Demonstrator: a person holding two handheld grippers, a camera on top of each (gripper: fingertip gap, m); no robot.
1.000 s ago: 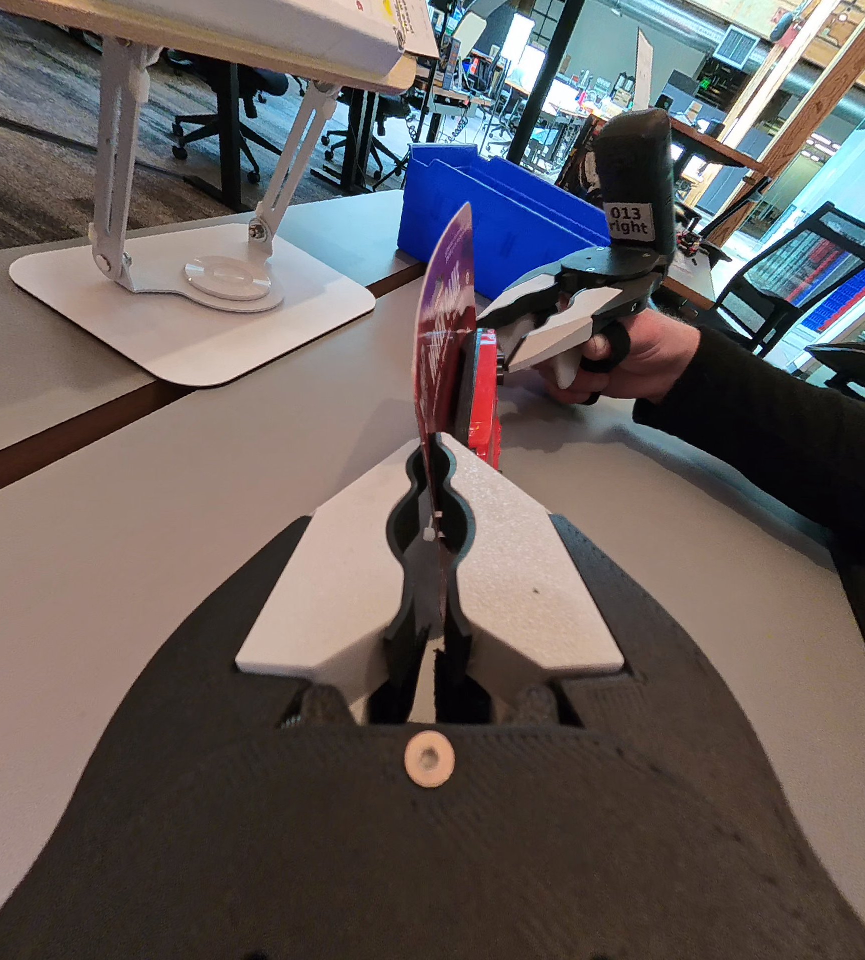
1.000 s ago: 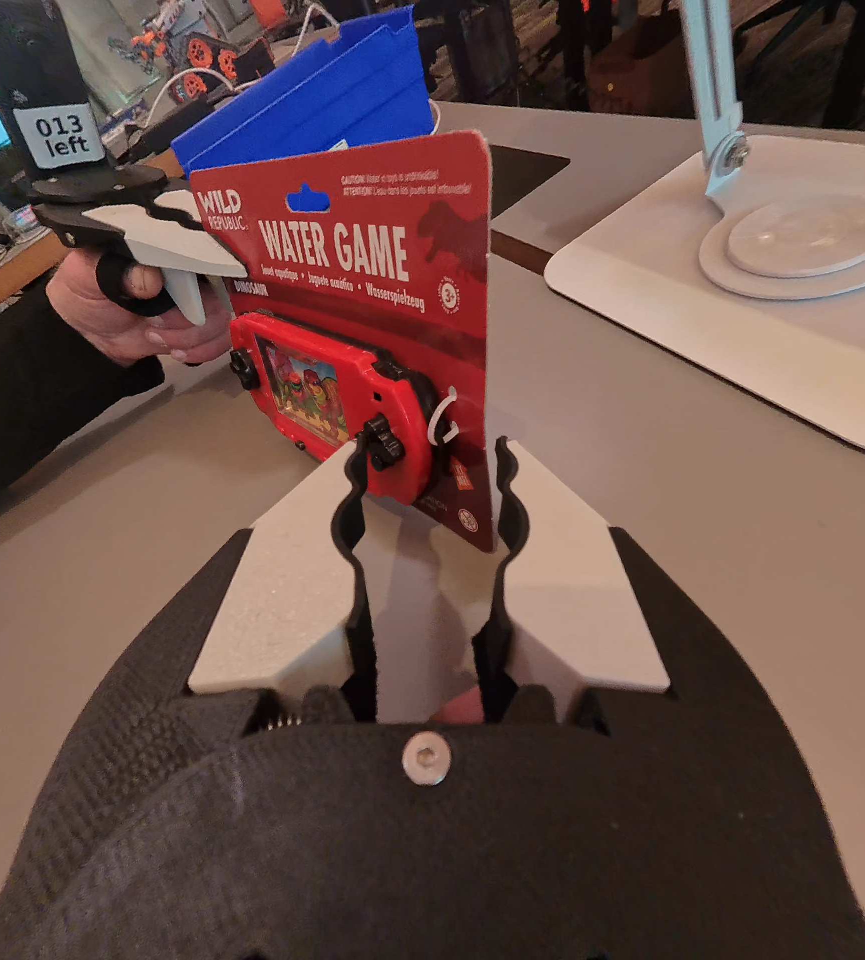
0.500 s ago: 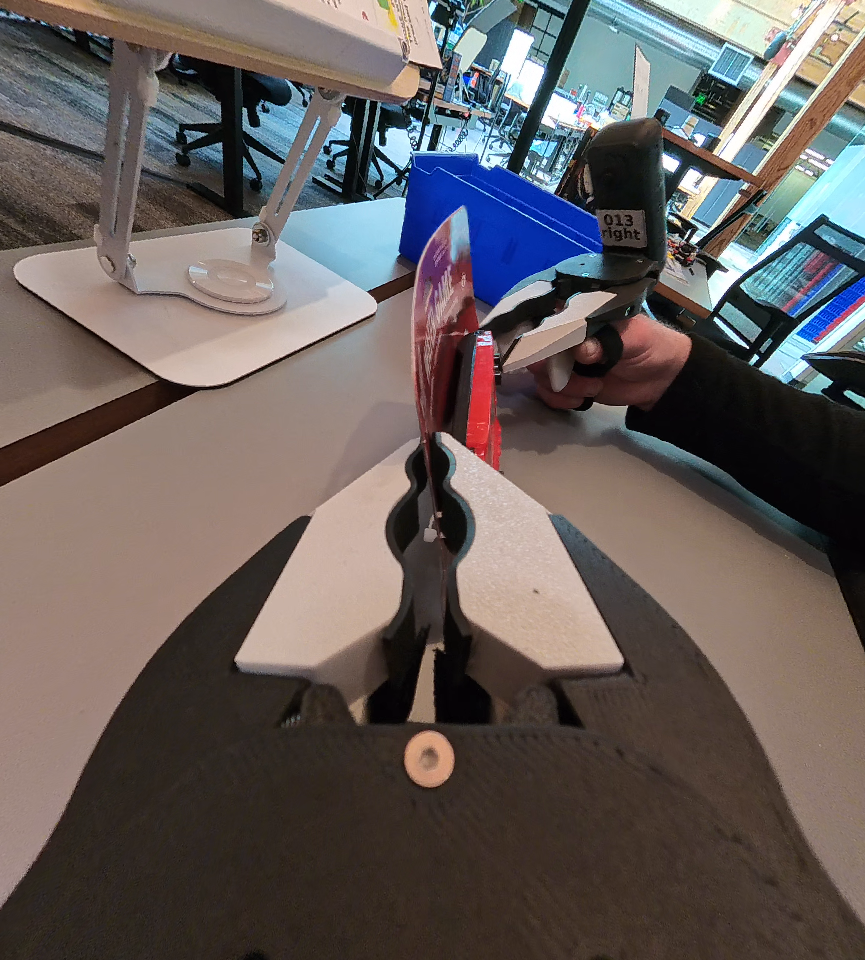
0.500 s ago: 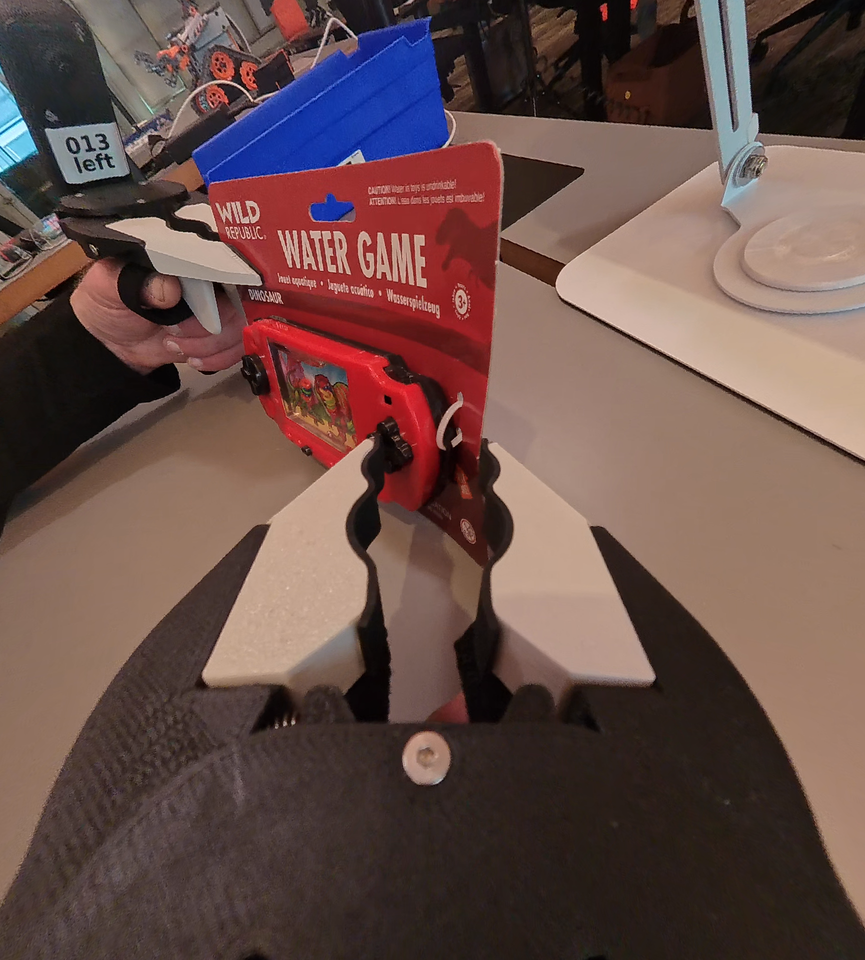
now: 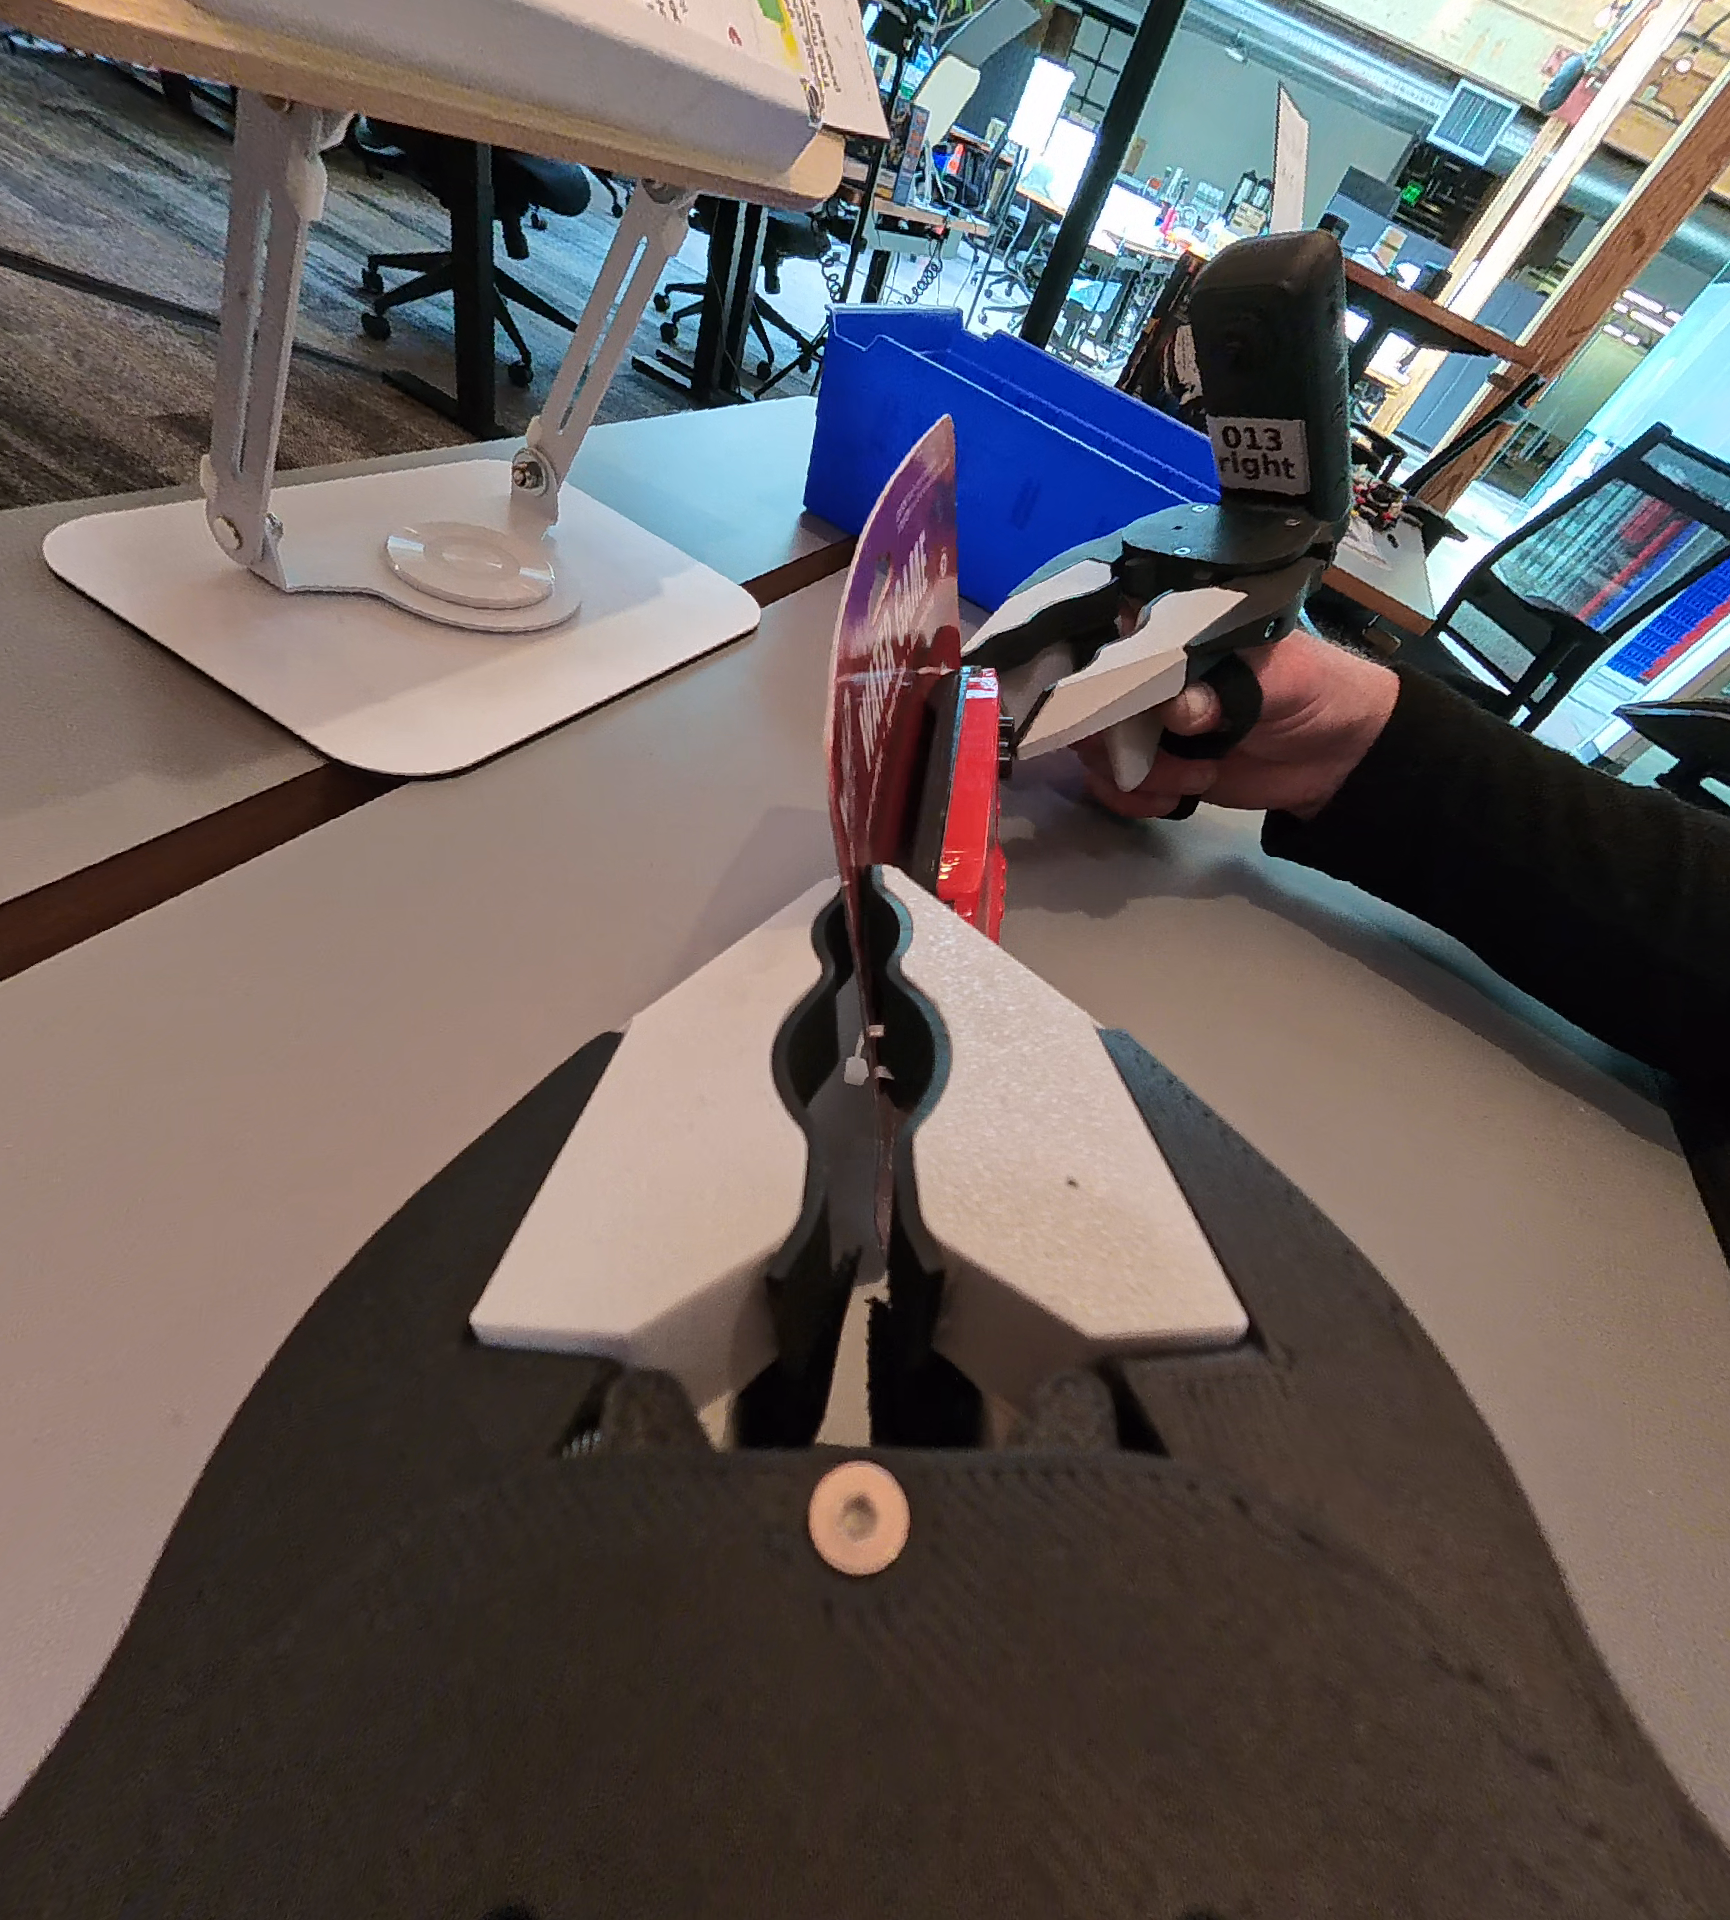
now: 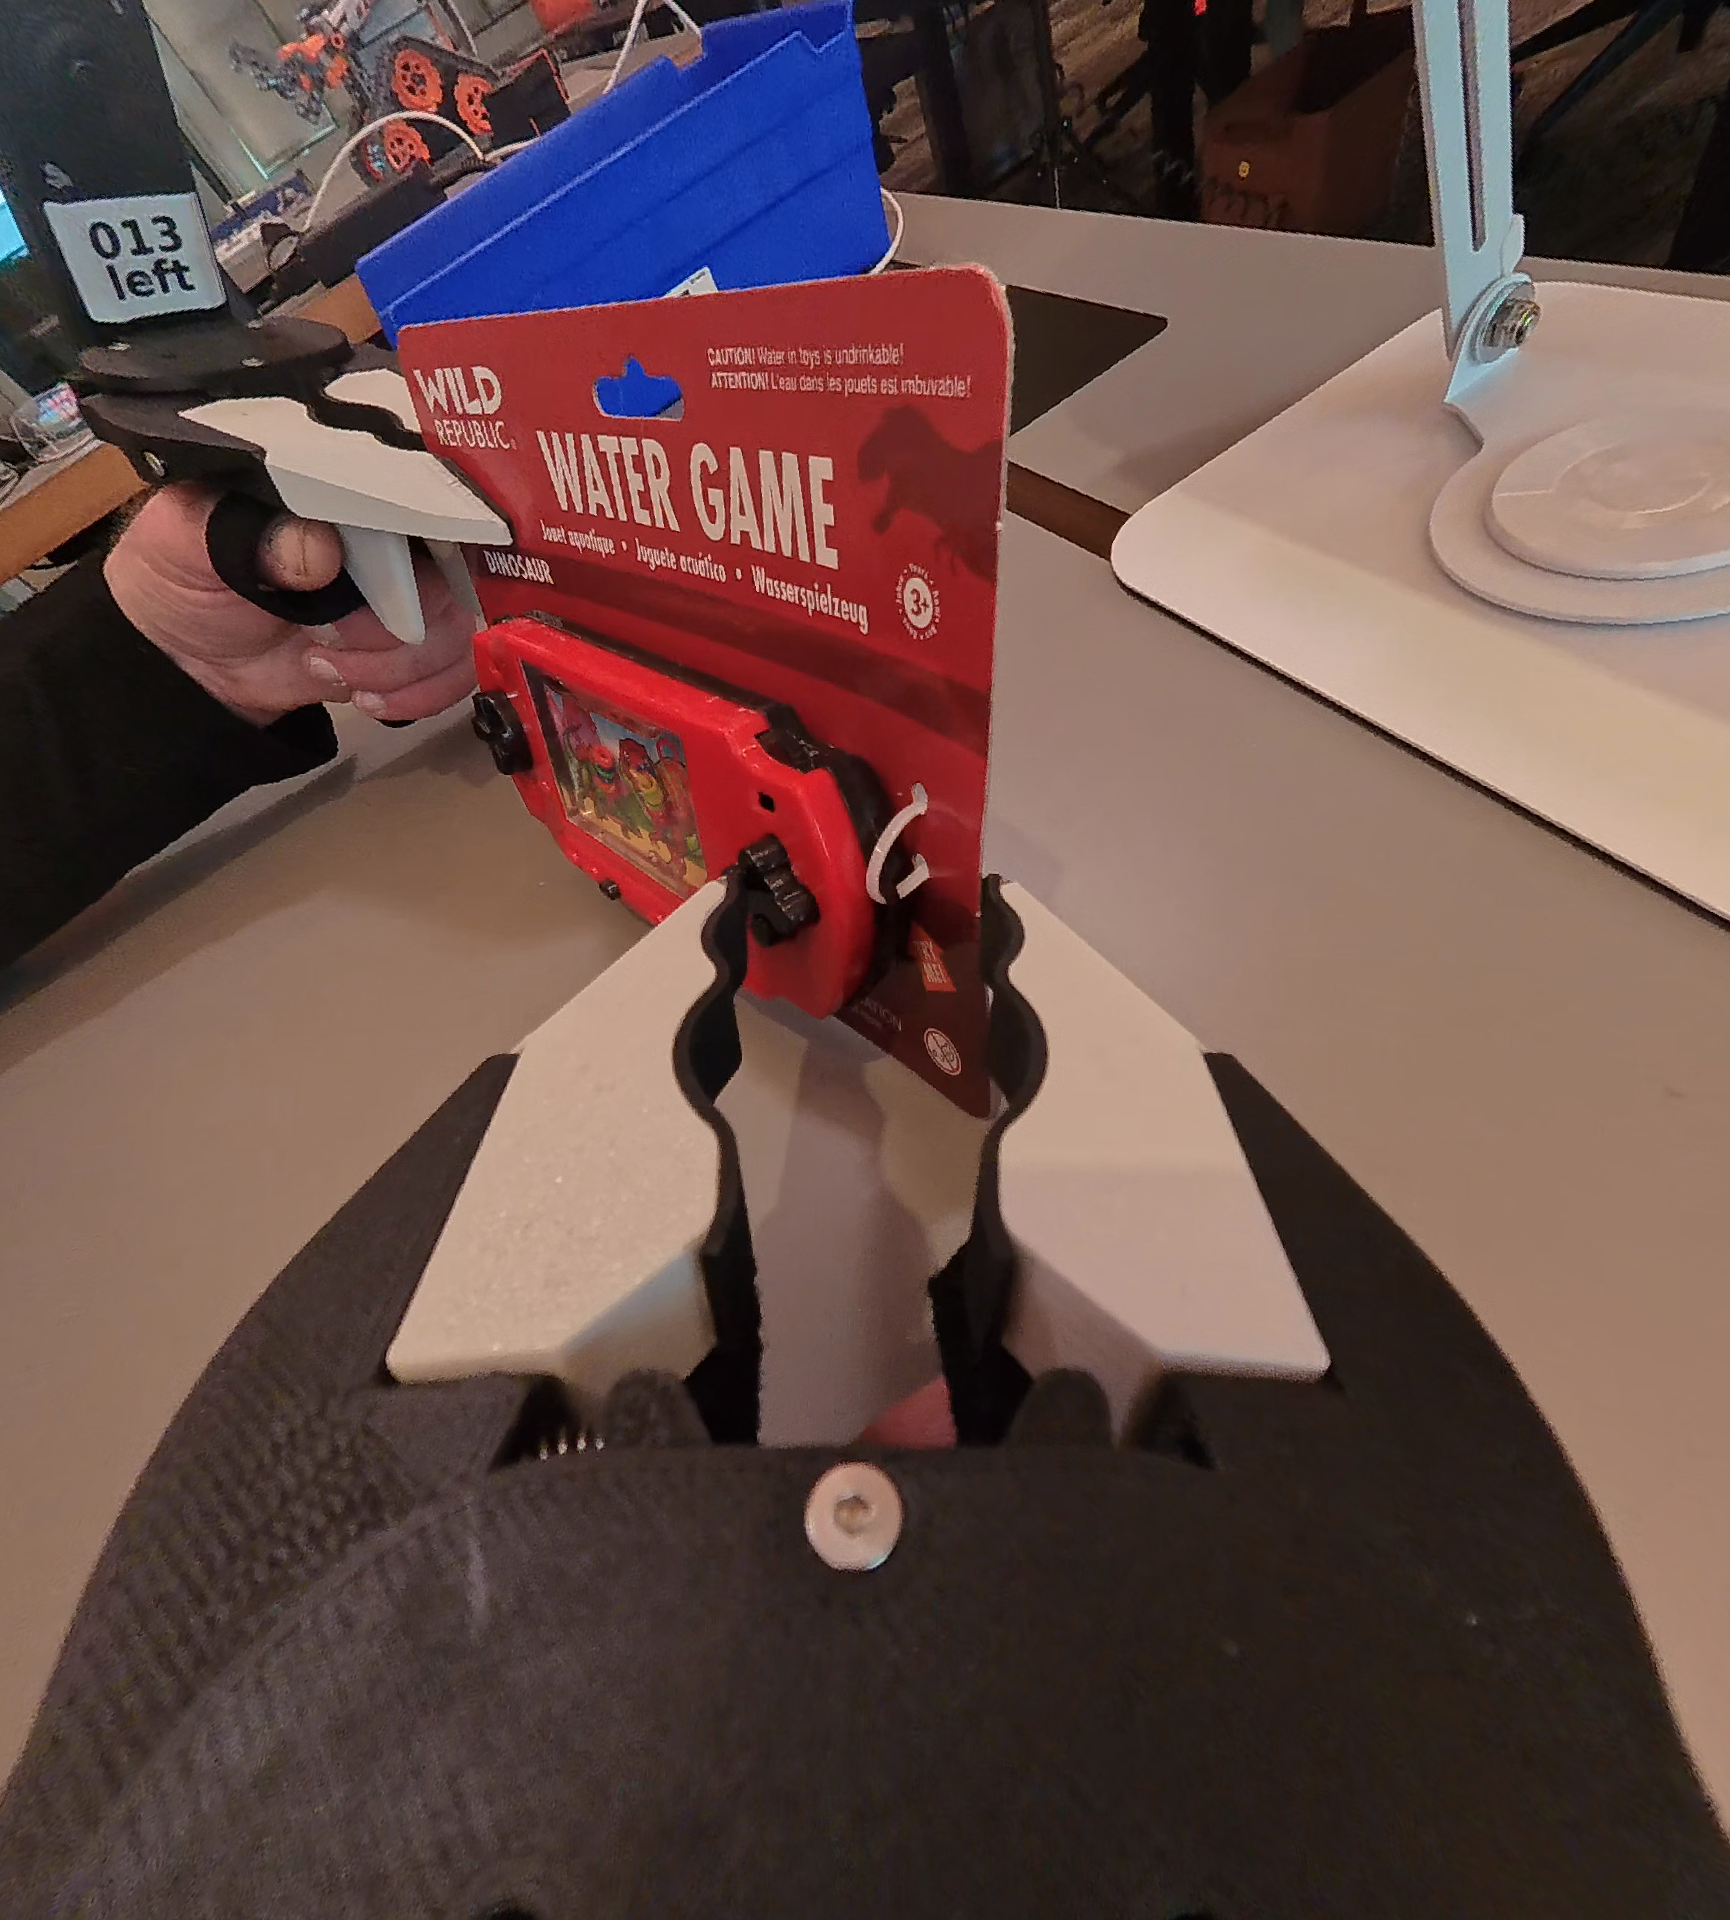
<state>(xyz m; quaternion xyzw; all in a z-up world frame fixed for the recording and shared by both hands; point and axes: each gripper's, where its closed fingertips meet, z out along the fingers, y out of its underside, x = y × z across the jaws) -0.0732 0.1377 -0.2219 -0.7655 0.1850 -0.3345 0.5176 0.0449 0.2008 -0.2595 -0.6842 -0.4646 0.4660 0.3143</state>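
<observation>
While the left gripper (image 5: 866, 935) clamps one side edge of the red backing card (image 6: 757, 540), the card stands upright on the grey table (image 5: 321, 1039), with its lower edge close to the tabletop. Its two white fingers are pressed together on the thin card, which is seen edge-on in the left wrist view. The left hand (image 6: 248, 623) grips the handle from below, one finger through the black trigger ring, the dark sleeve lying low over the table.

A red handheld water-game toy (image 6: 674, 790) is tied to the front of the card with a white zip tie (image 6: 892, 842). The right gripper (image 6: 856, 914) is at the opposite side edge of the card, on the side with the zip tie. Its jaws are parted, one finger in front of the toy's end and the other behind the card; I cannot tell if they already touch. The right hand (image 5: 1245, 738) holds its handle level just above the table, forearm reaching in from the side.

Behind the card stands a blue plastic bin (image 5: 1006, 457). A white stand base (image 5: 404, 603) rests on the neighbouring table, well apart from the card.
</observation>
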